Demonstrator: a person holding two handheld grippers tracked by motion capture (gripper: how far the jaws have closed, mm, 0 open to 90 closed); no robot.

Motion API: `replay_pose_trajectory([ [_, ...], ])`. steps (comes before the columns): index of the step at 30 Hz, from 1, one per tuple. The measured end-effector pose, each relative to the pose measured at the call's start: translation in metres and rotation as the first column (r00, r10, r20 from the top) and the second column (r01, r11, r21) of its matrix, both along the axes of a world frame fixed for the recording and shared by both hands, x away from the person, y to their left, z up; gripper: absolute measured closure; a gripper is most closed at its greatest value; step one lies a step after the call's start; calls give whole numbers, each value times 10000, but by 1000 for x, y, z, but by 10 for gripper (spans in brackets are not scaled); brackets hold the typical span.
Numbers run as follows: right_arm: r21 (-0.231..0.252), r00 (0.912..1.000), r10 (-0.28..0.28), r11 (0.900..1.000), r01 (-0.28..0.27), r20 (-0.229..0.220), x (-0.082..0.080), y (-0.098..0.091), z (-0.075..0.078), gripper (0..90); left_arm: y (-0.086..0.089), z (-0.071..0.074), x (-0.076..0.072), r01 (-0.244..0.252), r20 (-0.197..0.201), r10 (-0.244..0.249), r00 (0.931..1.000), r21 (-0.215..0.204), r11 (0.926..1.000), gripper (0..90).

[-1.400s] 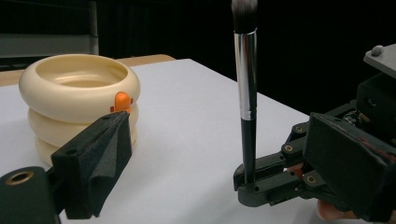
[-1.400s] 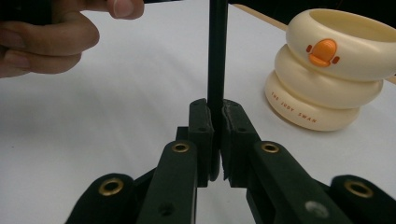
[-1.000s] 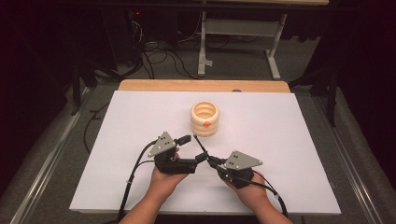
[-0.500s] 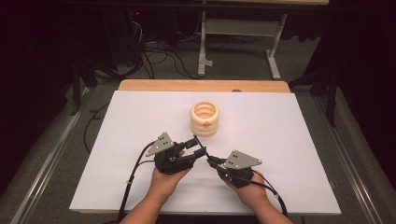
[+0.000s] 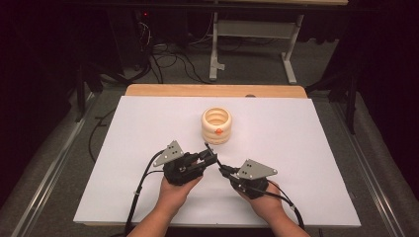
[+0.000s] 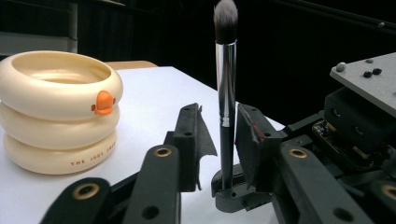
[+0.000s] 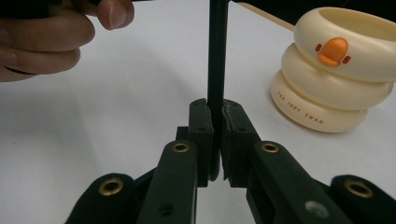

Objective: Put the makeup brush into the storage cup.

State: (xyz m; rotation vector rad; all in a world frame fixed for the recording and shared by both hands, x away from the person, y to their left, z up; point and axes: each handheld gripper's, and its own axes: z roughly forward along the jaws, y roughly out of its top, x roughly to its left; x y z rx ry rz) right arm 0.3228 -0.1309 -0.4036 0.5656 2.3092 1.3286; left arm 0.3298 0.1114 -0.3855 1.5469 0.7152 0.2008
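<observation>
One cream ringed holder [image 5: 216,125] stands beyond the upright brush [image 6: 226,93].

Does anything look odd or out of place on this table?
Only the pad on one finger of the left gripper: its edge looks torn and curls loose beside the makeup brush. The cream ring-shaped holder stands upright, nothing spilled.

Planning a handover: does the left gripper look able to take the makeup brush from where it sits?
Probably yes. The makeup brush stands upright between the jaws of the left gripper, which have just been closing, gaps remaining either side. The right gripper clamps its handle lower down.
</observation>
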Motion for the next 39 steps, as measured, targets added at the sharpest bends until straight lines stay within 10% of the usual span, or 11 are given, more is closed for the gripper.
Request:
replay_pose_trajectory([
  [39, 16, 9996, -175, 9998, 175, -239, -3, -2, -1, 854, -3, -3, 1, 517, 108, -513, 9986, -411, 9978, 836],
])
